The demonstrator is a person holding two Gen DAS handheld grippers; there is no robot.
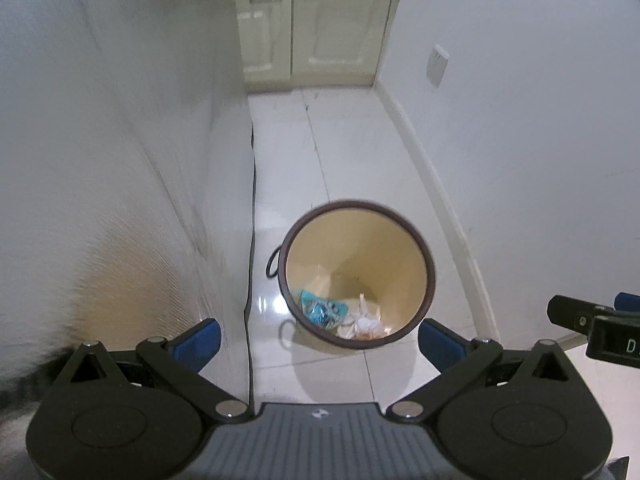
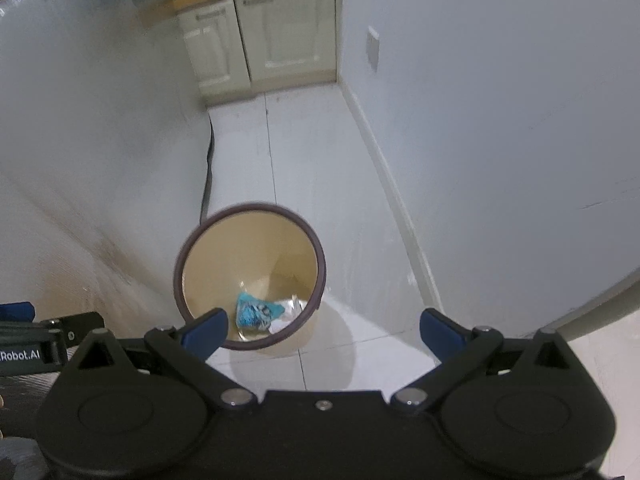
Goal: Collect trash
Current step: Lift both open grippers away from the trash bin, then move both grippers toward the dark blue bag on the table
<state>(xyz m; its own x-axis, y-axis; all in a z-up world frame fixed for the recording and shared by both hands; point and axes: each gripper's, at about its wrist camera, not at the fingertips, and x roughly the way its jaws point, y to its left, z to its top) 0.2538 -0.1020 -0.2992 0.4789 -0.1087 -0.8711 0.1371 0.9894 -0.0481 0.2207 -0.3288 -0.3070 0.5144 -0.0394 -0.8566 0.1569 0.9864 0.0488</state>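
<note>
Both claws, left claw and right claw, gape empty; "Robot.AI" label shows.

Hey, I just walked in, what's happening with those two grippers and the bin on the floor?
A person is holding two handheld grippers over a round trash bin standing on the white tiled floor of a narrow passage. The left gripper and the right gripper are both open and hold nothing. Inside the bin lie a blue wrapper and some crumpled white paper. White cabinets stand at the far end. No loose trash shows on the floor in view.
</note>
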